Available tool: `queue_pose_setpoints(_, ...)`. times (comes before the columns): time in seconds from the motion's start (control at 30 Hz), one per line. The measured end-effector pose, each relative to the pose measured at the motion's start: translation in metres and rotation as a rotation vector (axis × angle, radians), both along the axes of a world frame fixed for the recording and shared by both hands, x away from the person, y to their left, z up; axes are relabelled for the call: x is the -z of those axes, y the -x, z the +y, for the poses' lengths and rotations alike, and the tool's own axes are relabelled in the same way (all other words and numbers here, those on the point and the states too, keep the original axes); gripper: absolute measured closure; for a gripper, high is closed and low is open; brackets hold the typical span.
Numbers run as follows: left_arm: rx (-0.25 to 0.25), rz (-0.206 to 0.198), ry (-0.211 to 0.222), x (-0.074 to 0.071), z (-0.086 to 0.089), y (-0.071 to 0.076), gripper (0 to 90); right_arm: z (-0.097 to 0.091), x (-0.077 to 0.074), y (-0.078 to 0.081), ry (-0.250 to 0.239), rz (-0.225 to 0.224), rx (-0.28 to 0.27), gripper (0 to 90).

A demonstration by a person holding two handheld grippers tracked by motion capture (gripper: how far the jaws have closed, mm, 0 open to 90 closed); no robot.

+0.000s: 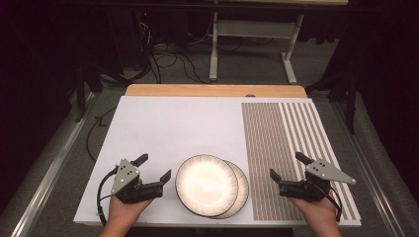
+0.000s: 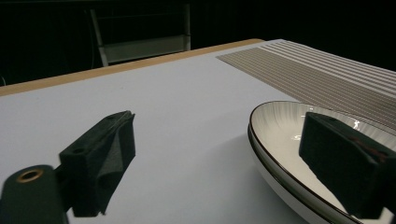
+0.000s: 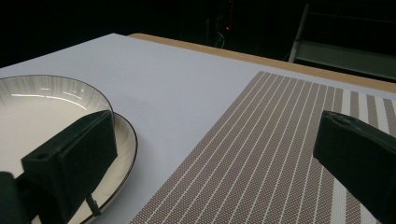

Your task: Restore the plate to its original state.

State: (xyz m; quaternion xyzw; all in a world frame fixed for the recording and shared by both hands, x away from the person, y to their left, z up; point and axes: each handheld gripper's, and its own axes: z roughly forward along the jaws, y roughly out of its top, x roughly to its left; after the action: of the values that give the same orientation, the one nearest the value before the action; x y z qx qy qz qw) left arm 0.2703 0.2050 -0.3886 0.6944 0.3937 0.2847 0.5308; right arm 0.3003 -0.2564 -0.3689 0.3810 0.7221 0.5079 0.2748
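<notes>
nothing readable is showing in any view: no text, label, brand, number or sign is appearing on the plates (image 1: 206, 184), the striped mat (image 1: 291, 148), the white desk (image 1: 173, 128) or either gripper.

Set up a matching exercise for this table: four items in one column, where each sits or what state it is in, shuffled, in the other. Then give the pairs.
Items
1. upper plate
2. lower plate
3. striped placemat
4. left gripper

Places or states
A. covers the table's right part
B. open, left of the plates
C. partly hidden, peeking out to the right
D. on top of the stack, near the front edge

Pairs: 1-D, 2-C, 3-A, 4-B
</notes>
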Motion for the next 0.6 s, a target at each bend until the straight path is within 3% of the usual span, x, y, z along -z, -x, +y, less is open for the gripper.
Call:
queue_pose_setpoints(0.1,0.005,0.003,-0.002,0.001,-0.002,0.0,15.3,0.0,0.0,0.0,0.002,0.004,-0.001,0.6)
queue_pose_setpoints(0.17,0.026,0.023,-0.014,0.002,-0.005,0.0,22.1,0.001,0.0,0.0,0.001,0.004,0.0,0.6)
queue_pose_setpoints(0.37,0.066,0.029,-0.019,0.006,-0.006,0.002,46.7,0.0,0.002,-0.001,0.001,0.016,-0.003,0.6)
queue_pose_setpoints(0.6,0.105,0.086,-0.031,0.012,-0.01,-0.001,72.6,0.001,0.002,-0.002,0.004,0.018,-0.014,0.6)
